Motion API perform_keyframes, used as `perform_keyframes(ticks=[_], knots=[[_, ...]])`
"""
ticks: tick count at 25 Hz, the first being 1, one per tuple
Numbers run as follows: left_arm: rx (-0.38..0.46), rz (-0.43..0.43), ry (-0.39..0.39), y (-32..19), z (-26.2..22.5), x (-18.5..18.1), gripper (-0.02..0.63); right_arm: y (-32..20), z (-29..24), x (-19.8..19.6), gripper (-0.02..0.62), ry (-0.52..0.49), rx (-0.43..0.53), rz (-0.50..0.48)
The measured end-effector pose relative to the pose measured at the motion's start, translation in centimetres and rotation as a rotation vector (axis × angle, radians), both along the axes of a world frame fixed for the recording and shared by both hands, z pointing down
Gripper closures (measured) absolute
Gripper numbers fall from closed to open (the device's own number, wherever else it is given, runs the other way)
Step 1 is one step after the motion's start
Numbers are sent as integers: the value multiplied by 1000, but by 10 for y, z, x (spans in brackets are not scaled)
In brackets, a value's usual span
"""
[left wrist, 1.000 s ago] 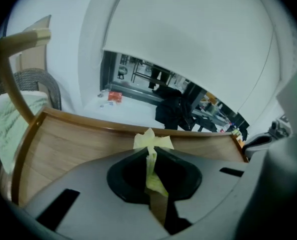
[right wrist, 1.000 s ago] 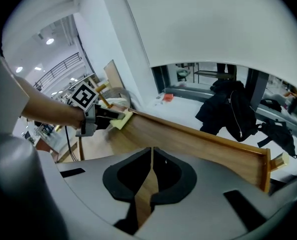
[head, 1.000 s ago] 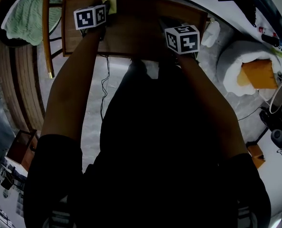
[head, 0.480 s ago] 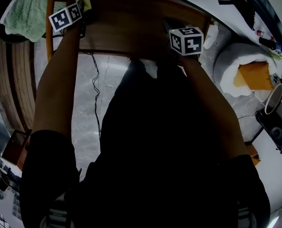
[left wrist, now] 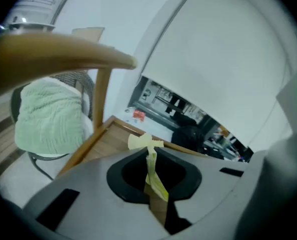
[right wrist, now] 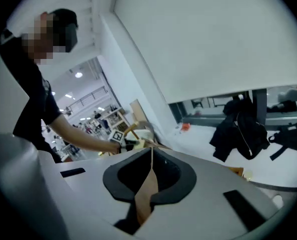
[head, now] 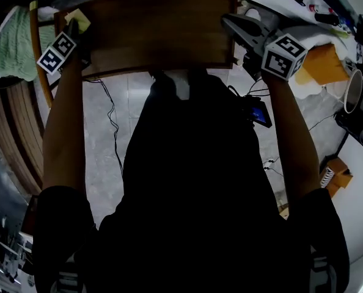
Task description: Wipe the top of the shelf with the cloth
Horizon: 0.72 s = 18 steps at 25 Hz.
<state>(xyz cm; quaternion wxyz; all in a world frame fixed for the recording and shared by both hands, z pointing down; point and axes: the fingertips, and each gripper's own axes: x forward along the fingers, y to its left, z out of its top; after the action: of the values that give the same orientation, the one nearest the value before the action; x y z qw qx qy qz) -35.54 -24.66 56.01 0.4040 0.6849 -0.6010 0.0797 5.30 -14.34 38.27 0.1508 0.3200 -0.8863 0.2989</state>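
The brown wooden shelf top [head: 157, 32] runs across the top of the head view. At its left end, my left gripper [head: 77, 24] is shut on a small yellow cloth [head: 79, 17]. In the left gripper view the cloth [left wrist: 147, 142] is pinched between the closed jaws of the left gripper [left wrist: 151, 156], sticking out over the shelf's wooden corner [left wrist: 108, 144]. My right gripper [head: 228, 19] hovers at the shelf's right end. Its jaws are shut with nothing held in the right gripper view [right wrist: 151, 156].
A green towel [head: 13, 38] hangs over a round wooden chair left of the shelf. A white cushion with an orange pad [head: 322, 63] and a round mirror [head: 352, 90] sit to the right. A cable [head: 111, 133] trails on the grey floor. A black jacket [right wrist: 238, 129] lies on a white surface.
My left gripper has slid the cloth leftward along the shelf top to its left end. The right gripper has moved right, to the shelf's right end.
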Motion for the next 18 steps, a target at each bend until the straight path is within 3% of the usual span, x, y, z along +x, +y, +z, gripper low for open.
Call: perform_keyframes(ticks=[3,7,9,14,18], knots=[[125,130,92,29,-45,61,578,14,-69,32,569,-117,134,-17],[314,242,315,81,-140,145,578,48,-151,74,569,-240,295,-35],[397,293,381,107,-192,180,578,67,-185,88,569,-337,357,-44],[546,468,352,179,-302,255,578,121,-223,101,569,-490,442,-106],[575,618,286,248,-346,311,578,166,-219,102,569,-536,459,-166]])
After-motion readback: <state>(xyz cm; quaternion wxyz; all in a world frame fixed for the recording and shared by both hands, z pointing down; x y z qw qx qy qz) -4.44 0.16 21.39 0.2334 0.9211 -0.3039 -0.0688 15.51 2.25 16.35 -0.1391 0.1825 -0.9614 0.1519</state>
